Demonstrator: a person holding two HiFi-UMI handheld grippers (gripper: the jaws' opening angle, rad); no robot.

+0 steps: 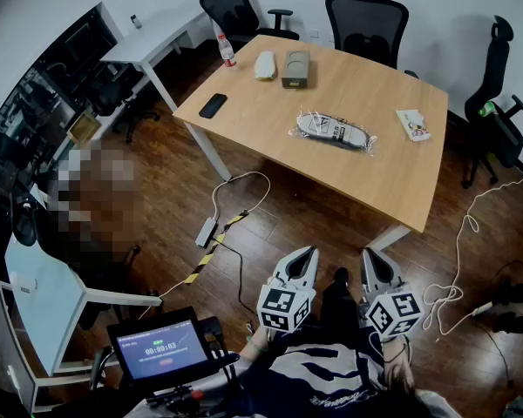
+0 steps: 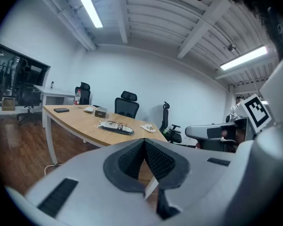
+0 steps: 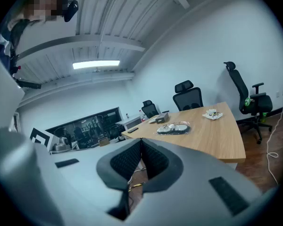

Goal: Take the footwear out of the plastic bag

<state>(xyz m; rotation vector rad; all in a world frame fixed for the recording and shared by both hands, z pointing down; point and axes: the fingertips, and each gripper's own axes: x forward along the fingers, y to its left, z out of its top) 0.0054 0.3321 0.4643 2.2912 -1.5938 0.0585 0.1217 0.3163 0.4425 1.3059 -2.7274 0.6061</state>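
The footwear (image 1: 329,129) lay inside its plastic bag (image 1: 366,143) near the middle of the wooden tabletop (image 1: 392,177), between a dark box (image 1: 295,69) and a small packet (image 1: 413,124). Well apart from it, over the floor (image 1: 270,216), the left claw (image 1: 308,252) and the right claw (image 1: 370,255) were both clenched, holding nothing.

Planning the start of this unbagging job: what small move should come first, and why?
Probably step toward the table and bring the left claw and right claw up to the plastic bag. Both are shut, empty and held over the floor, well short of the bag, with the shoe inside it.
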